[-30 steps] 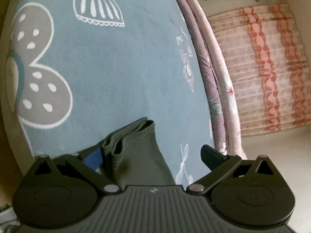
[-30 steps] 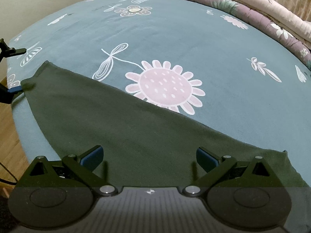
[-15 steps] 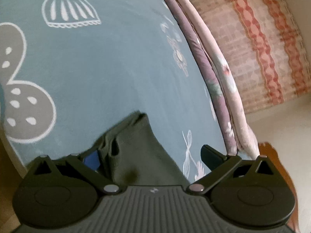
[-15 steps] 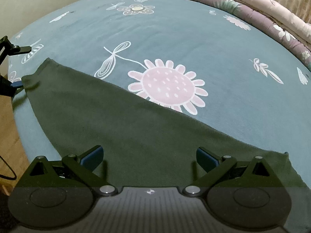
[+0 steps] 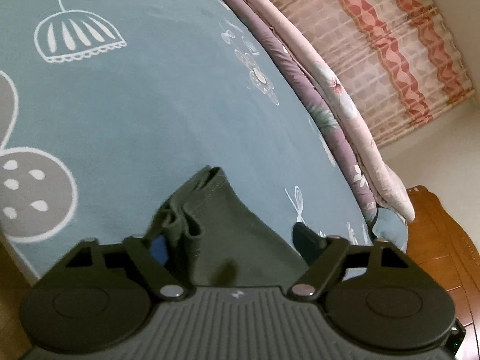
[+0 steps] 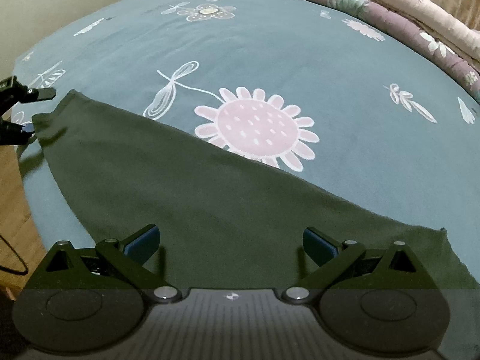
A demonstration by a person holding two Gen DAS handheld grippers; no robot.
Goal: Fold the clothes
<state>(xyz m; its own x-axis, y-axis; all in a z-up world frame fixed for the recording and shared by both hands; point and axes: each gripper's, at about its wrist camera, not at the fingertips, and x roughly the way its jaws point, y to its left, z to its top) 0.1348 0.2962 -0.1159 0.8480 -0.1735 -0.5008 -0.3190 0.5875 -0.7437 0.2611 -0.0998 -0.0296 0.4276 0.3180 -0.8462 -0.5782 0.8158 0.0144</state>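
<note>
A dark olive garment lies flat on the blue-grey flowered bedsheet, folded into a long band. My left gripper straddles its bunched end corner. The jaws are closing with the cloth between them, the folds lie against the left blue pad, and the right finger still stands clear of the fabric. In the right wrist view that same left gripper shows at the left edge, around the garment's tip. My right gripper hovers open over the garment's near part, with nothing pinched.
A rolled purple and pink quilt runs along the far side of the bed. Behind it hangs a red-patterned curtain. Wooden furniture stands past the bed corner, and wooden floor with a black cable lies left of the bed.
The left wrist view has rolled, so bed and curtain lean further over. Its jaws stand a little narrower around the garment's corner. The right gripper and the garment have not moved.
</note>
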